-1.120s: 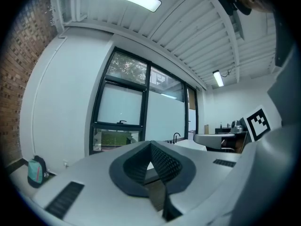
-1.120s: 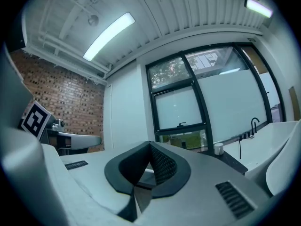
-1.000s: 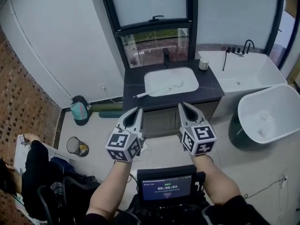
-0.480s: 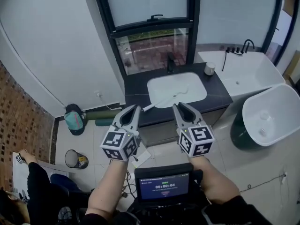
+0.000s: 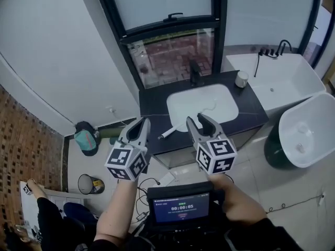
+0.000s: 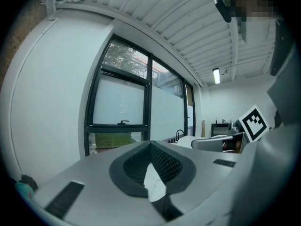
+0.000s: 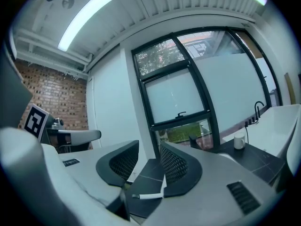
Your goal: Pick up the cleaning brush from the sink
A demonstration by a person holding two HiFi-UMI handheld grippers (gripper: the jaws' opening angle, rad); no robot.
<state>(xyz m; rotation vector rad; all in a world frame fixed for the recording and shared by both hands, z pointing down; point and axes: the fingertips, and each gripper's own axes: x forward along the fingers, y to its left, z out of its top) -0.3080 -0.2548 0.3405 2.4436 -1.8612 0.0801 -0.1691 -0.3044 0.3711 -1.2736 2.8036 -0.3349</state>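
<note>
The cleaning brush (image 5: 170, 131), white with a long handle, lies across the front rim of the white sink (image 5: 226, 99), its handle end sticking out over the dark counter (image 5: 152, 102). Both grippers are held level in front of the vanity, short of the counter's edge. My left gripper (image 5: 142, 121) (image 6: 150, 145) is shut and empty, left of the brush handle. My right gripper (image 5: 196, 119) (image 7: 149, 147) is opening, its jaws parted with nothing between them. Through that gap the brush handle (image 7: 148, 196) shows farther off, untouched.
A black faucet (image 5: 194, 72) stands behind the basin and a white cup (image 5: 241, 79) sits at the counter's right. A bathtub (image 5: 285, 77) and a round white basin (image 5: 309, 135) lie to the right. On the left floor are a teal bag (image 5: 87, 135) and a bin (image 5: 86, 183).
Both grippers have moved forward toward the vanity, which now looms closer. The right gripper's jaws have parted from shut. The left jaws stay together.
</note>
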